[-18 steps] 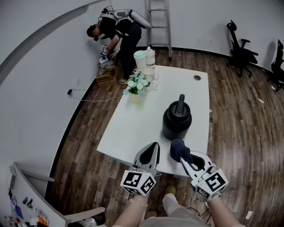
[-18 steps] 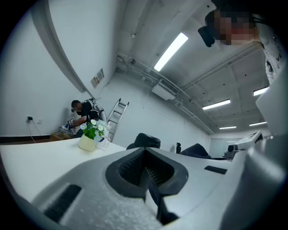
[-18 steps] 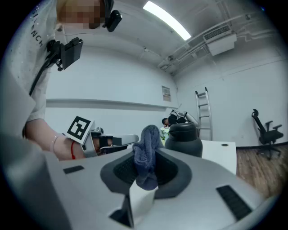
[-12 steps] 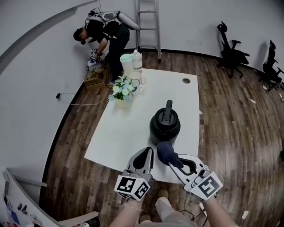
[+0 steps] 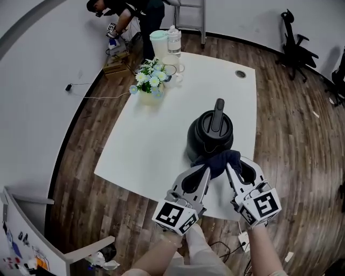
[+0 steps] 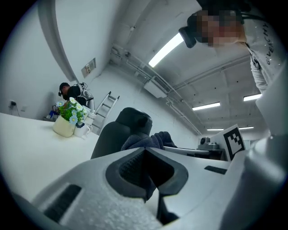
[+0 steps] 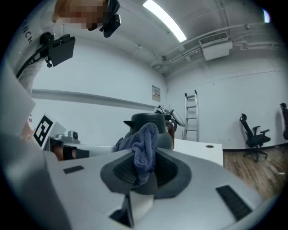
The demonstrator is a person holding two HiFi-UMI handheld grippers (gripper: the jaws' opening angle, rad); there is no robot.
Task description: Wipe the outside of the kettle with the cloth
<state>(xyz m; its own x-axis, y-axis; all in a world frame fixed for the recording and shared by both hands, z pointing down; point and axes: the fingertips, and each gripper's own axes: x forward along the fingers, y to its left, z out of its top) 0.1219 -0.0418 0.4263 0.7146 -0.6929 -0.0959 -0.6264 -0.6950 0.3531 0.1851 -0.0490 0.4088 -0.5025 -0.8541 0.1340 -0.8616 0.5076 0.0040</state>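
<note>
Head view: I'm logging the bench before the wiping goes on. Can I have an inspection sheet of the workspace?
Surface: white table, with a round grommet hole towards its far right.
Job's things: black kettle upright; dark blue cloth bunched against its near side.
Clutter: flower pot and two containers at the far-left corner.
Grippers: left gripper and right gripper both shut on the cloth.
Cables: one cable on the floor by the left wall.
Surroundings: person bending by the wall, ladder, office chairs.

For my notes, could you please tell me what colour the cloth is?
The cloth is dark blue; it shows best in the right gripper view.
</note>
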